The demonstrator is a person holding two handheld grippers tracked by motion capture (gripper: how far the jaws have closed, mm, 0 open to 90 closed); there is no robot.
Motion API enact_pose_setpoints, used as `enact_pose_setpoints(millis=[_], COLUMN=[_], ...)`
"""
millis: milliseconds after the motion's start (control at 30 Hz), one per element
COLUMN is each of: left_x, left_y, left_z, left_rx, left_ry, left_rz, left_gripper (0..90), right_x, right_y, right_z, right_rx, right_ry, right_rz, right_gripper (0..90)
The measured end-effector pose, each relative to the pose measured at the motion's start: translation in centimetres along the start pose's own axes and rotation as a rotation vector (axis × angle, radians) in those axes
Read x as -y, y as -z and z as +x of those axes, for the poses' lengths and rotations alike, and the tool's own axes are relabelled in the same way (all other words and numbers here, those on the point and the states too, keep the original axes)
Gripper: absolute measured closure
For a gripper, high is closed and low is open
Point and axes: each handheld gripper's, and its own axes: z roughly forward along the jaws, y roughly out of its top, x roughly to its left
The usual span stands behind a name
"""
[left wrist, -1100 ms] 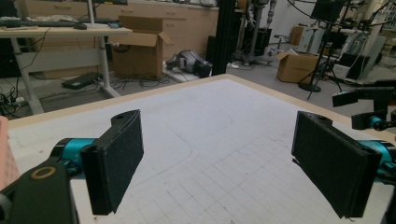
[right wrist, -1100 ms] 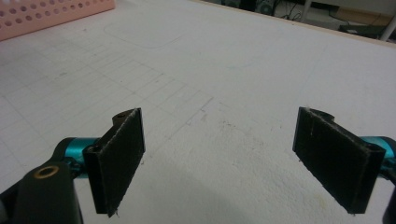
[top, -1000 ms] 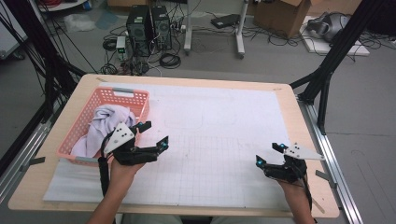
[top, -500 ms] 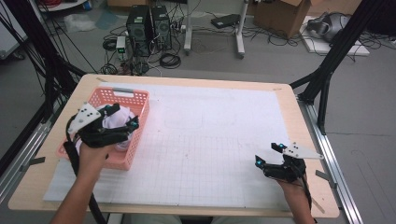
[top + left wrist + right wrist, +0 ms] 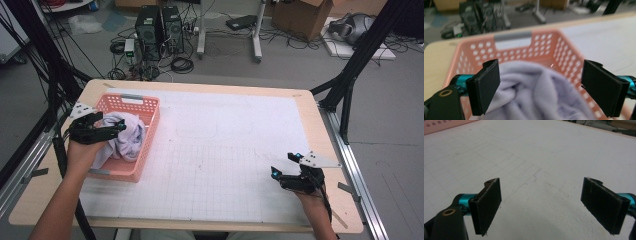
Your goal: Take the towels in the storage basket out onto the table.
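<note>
Left gripper (image 5: 107, 127) has moved over the pink basket (image 5: 150, 120) at nine o'clock, jaws spread above lilac cloth (image 5: 125, 140); right gripper (image 5: 285, 167) at five o'clock, spread; no legible writing.

A: Where's the left gripper (image 5: 111, 126)?

B: At the far left of the high view, raised, its jaws pointing right and spread wide. In its own view (image 5: 541, 87) the two black pads stand well apart, nothing pinched between them.

A: And the arm behind it?

B: The left forearm (image 5: 60, 205) comes up from the bottom edge, bare, angled forward with the hand (image 5: 82, 150) wrapped round the grip.

A: The right gripper (image 5: 286, 169)?

B: Low at the right, jaws pointing left and up the view, also spread wide. Its own view (image 5: 541, 205) shows both pads far apart, empty.

A: Its hand?

B: The right hand (image 5: 312, 197) holds it from behind, wrist entering at the bottom edge.
</note>
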Motion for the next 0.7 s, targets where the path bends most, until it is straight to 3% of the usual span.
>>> enact_pose_setpoints(millis=[167,300,533,700], left_x=[0.7,1.2,2.0,2.6], left_y=[-2.0,-3.5,-4.6,-6.1], left_z=[0.4,0.6,1.0,0.4], left_rx=[-0.042,-0.028,-0.024,-0.077], left_ry=[0.004,0.022,0.031,-0.041], left_rz=[0.151,0.252,0.317,0.419], left_gripper=[16.8,15.8,9.3,1.7], right_x=[-0.1,-0.1,-0.1,-0.2], right_y=[0.0,0.1,0.1,0.0], right_z=[0.4,0.5,0.6,0.7], right_rx=[0.003,0.008,0.003,0.002], right_ry=[0.013,0.025,0.023,0.023], right_rz=[0.003,0.003,0.009,0.013], right_gripper=[15.4,15.4,15.4,15.5])
